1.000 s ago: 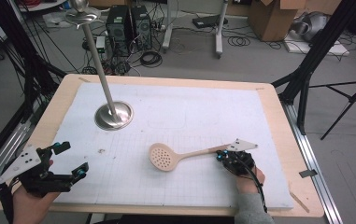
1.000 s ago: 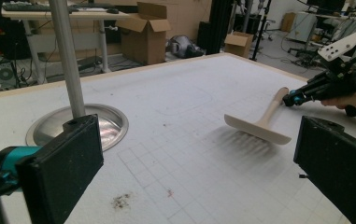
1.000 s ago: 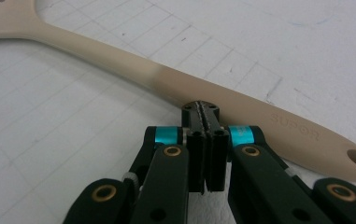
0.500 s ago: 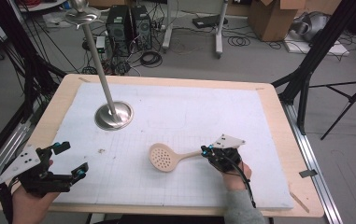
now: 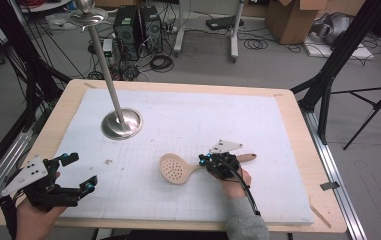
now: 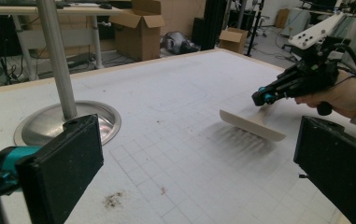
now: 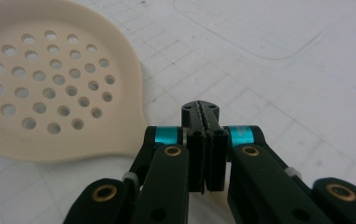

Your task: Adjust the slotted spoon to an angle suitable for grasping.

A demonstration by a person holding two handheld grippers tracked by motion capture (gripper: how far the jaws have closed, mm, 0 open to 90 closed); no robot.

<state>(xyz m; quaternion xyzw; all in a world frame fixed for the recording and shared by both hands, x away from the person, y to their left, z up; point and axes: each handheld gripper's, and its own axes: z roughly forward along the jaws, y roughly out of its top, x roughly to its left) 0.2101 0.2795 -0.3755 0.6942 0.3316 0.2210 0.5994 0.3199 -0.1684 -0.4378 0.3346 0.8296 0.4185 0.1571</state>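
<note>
The spoon (image 5: 178, 169) lies near the table's (image 5: 288, 115) front edge; your right gripper (image 5: 204, 160), jaws shut tight, hovers over its handle, holding nothing.

The high view looks forward and down over the whole table (image 5: 288, 107). The left gripper view sits low, facing across the mat toward the stand (image 6: 66, 116) and the right gripper (image 6: 264, 97). The right gripper view is very close above the slotted spoon (image 7: 49, 84), which all 3 views share.
</note>
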